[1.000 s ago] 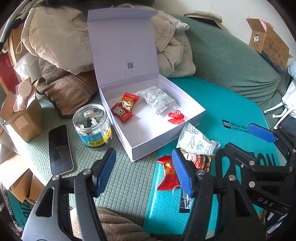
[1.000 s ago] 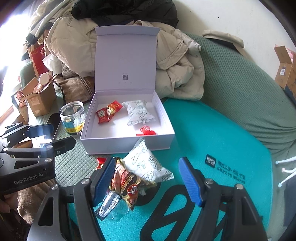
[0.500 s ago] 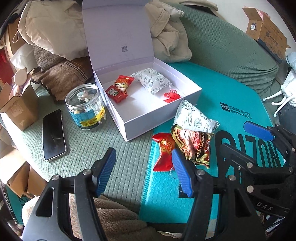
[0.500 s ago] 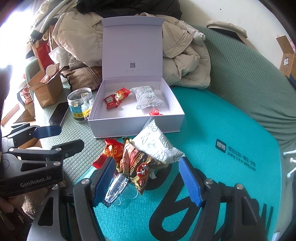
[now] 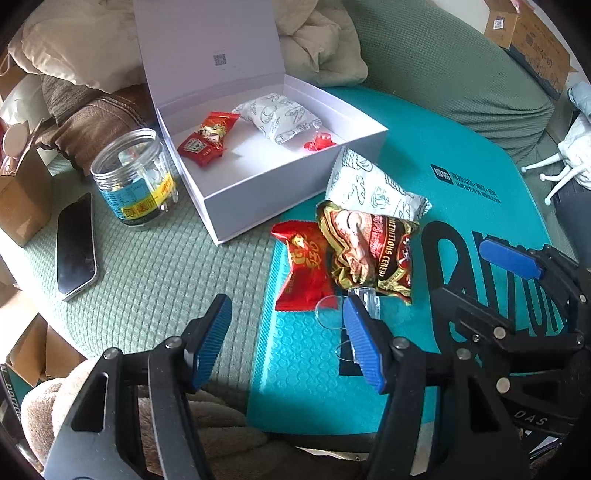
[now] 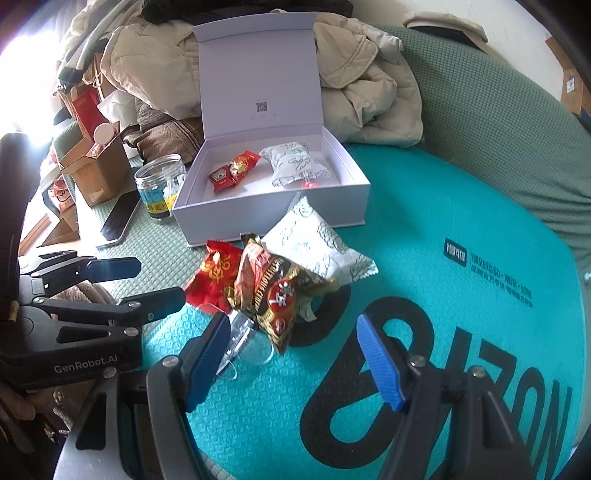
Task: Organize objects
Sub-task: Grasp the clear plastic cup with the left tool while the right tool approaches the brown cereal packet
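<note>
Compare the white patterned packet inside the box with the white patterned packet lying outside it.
The packet in the box lies on the floor of the open white box, between the red sachets and a small red item; the packet outside lies on the teal mat against the box's front wall. The one inside lies clear of other wrappers; the one outside is partly overlapped by the brown cereal packet. Both are white, puffy pouches with the same grey line drawings.

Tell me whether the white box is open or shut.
Open: the white box has its lid standing upright at the back, with snack packets showing inside.

green sofa [image 6: 498, 122], pale wall [image 6: 461, 11], daylight
</note>
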A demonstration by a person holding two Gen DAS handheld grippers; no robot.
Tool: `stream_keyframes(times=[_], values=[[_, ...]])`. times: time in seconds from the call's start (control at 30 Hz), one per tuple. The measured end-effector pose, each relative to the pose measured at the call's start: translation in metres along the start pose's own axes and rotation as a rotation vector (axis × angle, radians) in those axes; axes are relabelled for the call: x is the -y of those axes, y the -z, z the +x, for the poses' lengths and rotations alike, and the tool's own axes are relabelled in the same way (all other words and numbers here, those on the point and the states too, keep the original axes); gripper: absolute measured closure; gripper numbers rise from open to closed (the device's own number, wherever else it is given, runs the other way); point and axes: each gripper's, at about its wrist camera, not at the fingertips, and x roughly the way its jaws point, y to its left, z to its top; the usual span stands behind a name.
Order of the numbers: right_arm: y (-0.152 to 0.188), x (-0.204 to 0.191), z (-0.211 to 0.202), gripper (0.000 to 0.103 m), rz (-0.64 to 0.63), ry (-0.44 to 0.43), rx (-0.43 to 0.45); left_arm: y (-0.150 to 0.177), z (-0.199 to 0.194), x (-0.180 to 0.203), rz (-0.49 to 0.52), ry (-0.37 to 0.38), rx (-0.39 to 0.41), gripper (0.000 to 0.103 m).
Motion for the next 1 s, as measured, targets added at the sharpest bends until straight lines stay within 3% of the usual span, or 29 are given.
stream_keyframes(times=[0.3, 0.6, 0.93, 1.0], values=[[0.014, 0.022, 0.013, 0.031, 0.051, -0.005, -0.021, 0.006, 0.032, 0.016, 0.013, 0.064, -0.107, 0.041], [0.015, 0.034, 0.019, 0.031, 0.082, -0.012, -0.029, 0.008, 0.046, 0.022, 0.021, 0.161, -0.161, 0.041], [0.015, 0.036, 0.020, 0.031, 0.093, -0.031, -0.027, 0.008, 0.050, 0.021, 0.014, 0.193, -0.136, 0.040], [0.014, 0.034, 0.021, 0.031, 0.095, -0.039, -0.027, 0.008, 0.049, 0.018, 0.006, 0.202, -0.126, 0.046]])
